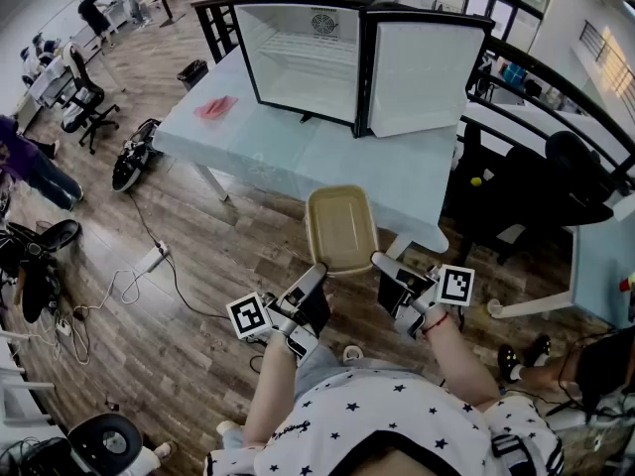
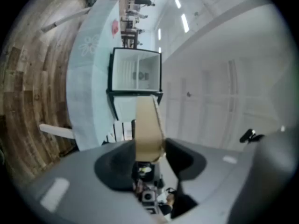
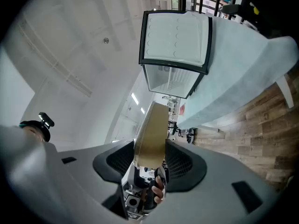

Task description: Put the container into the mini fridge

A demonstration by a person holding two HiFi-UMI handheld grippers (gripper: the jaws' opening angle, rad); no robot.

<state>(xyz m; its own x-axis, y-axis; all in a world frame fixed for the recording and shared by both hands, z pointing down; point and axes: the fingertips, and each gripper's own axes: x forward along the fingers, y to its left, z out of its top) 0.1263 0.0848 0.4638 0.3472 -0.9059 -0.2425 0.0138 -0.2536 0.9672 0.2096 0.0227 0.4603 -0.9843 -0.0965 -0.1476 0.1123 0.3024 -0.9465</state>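
Hard to read from the head view: the near end of the tan container (image 1: 340,228), tucked behind the jaws of the left gripper (image 1: 316,274) and the right gripper (image 1: 381,262). Cut off at the bottom edge, the wearer's star-print shirt (image 1: 377,424). Pinched at its near rim by both tongs, one at each corner, jaws a little apart with the rim between the pads. Held in the air just short of the near edge of the table (image 1: 268,152). At the far side of that pale blue cloth, the mini fridge (image 1: 308,53), its door (image 1: 427,77) swung wide to the right and a pink item (image 1: 216,107) lying to its left. Below, a wood-plank floor (image 1: 228,256) with trailing cables (image 1: 134,286); far left, office chairs (image 1: 84,92) and people (image 1: 94,8). In both gripper views, only the container's thin edge, aimed toward the open fridge, plus ceiling lights (image 2: 184,22) unseen from the head. In the right gripper view alone, fingers (image 3: 158,189) just beyond the container.
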